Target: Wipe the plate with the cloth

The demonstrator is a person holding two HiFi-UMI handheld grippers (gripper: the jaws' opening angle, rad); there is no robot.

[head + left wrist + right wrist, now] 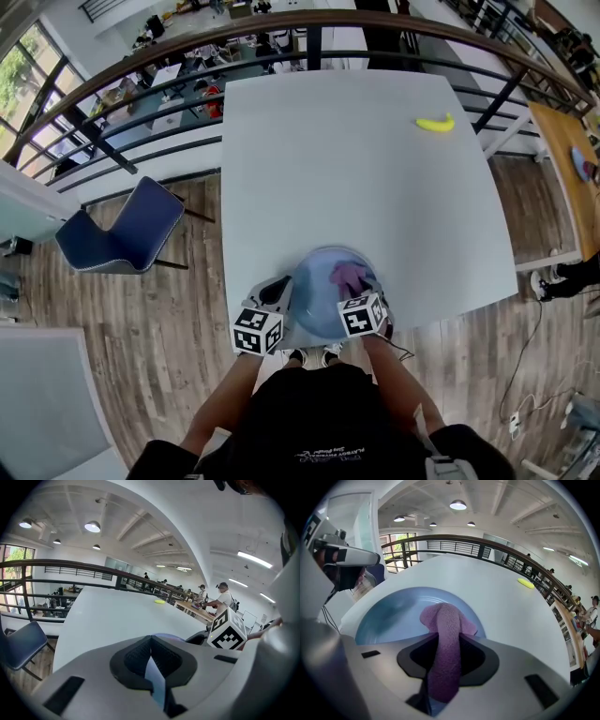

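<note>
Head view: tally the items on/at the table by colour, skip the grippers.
Blue plate: 1
Purple cloth: 1
Yellow banana: 1
Total: 3

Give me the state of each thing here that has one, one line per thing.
Left tongs: shut on the rim of the plate.
Right tongs: shut on the cloth.
Plate: held by its rim at the near edge of the table.
Cloth: bunched, its free end lying on the plate.
Banana: lying alone at the table's far right.
Chair: empty, beside the table.
</note>
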